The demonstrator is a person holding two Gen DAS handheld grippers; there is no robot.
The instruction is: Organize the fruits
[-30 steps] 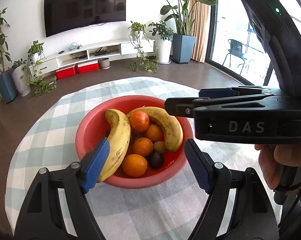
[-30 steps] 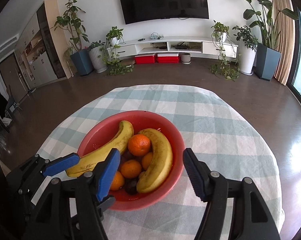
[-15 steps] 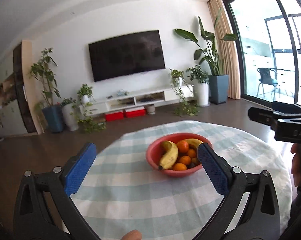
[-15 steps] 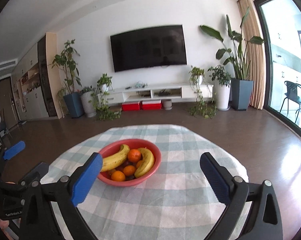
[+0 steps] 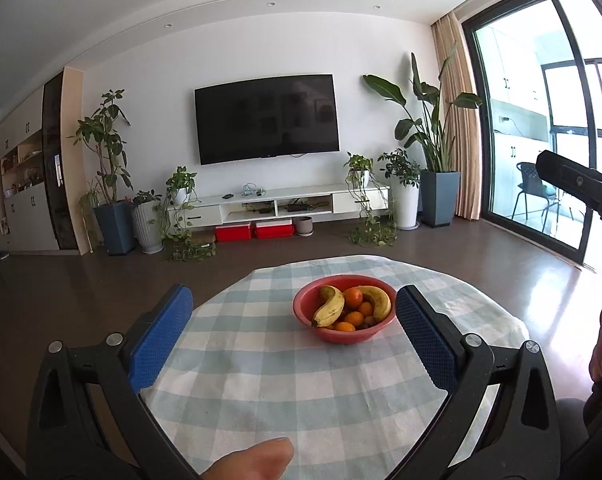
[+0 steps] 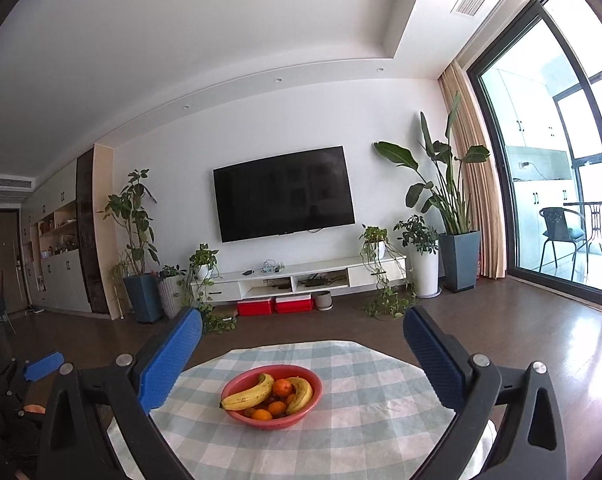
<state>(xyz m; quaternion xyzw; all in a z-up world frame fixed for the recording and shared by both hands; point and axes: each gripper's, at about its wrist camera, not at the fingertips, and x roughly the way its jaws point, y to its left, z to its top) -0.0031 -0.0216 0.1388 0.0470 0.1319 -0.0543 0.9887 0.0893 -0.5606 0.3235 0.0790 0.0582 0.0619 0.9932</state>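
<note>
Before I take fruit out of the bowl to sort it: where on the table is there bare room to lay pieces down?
Bare checked tablecloth lies between the red bowl and the open left claw, and on the bowl's left. In the right wrist view, cloth right of the bowl is also free. Only the bowl is crowded: two bananas over oranges.

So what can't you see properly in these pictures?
- Fruit low in the red bowl: both views, covered by the two bananas and oranges; the dark pieces are too small to name.
- Right tool: in the left view only a black tip shows, cut off by the edge.
- Left tool: in the right view only a blue pad at the left edge.
- Table under the checked cloth: hidden by it.
</note>
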